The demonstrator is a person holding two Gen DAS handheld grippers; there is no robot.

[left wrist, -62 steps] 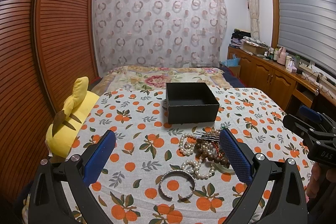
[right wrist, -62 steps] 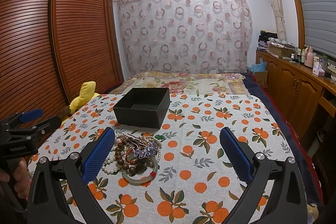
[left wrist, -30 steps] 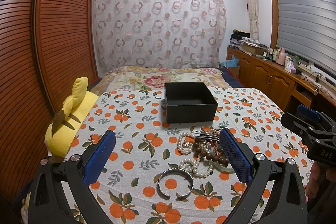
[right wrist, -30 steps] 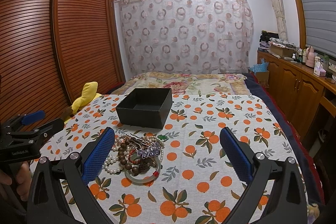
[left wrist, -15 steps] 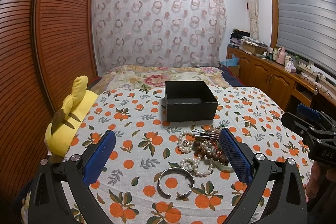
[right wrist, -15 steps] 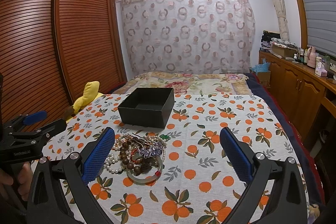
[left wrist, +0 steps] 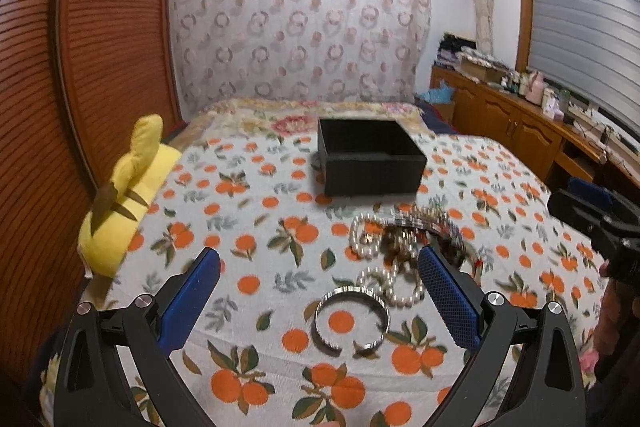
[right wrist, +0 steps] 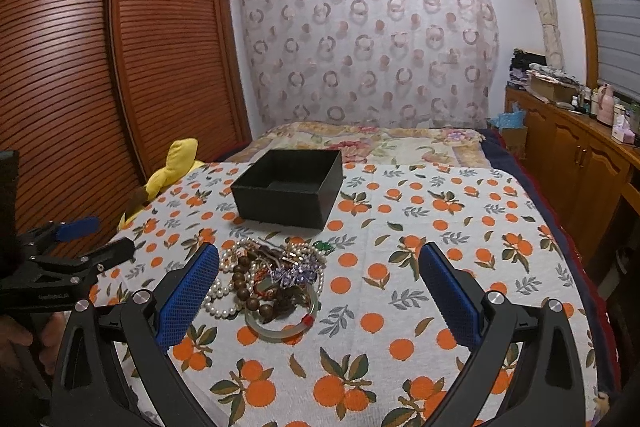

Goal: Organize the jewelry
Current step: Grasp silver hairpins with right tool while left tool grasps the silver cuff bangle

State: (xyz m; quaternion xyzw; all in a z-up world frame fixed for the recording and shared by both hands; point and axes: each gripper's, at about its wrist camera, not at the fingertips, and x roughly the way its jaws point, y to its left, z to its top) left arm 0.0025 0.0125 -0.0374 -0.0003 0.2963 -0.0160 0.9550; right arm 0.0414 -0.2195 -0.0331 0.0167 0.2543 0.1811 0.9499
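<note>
We see the left gripper (left wrist: 320, 291) above the orange-printed cloth (left wrist: 256, 235), with its two blue fingers (left wrist: 192, 295) spread wide and nothing between them that they hold. Under the gap between these fingers lies a silver open bangle (left wrist: 352, 319), flat on the cloth and alone, just beside a small pearl bracelet (left wrist: 394, 285). Behind it is the heap of jewelry (right wrist: 272, 279): pearl strings, dark wooden beads, a purple piece and a pale green bangle (right wrist: 280, 323), all tangled together. In the left wrist view this heap is a little blurred, so we cannot tell each piece there. The right gripper (right wrist: 320, 291) is also wide open and holds nothing; its left finger (right wrist: 188, 299) is just beside the pearls, but it seems not to touch them. The black box (right wrist: 288, 195) stands open on the cloth, behind the heap and near it, and its inside looks empty from the right wrist view. A yellow plush toy (left wrist: 128, 195) lies at the left edge of the bed, next to the brown slatted wardrobe (right wrist: 120, 67).
</note>
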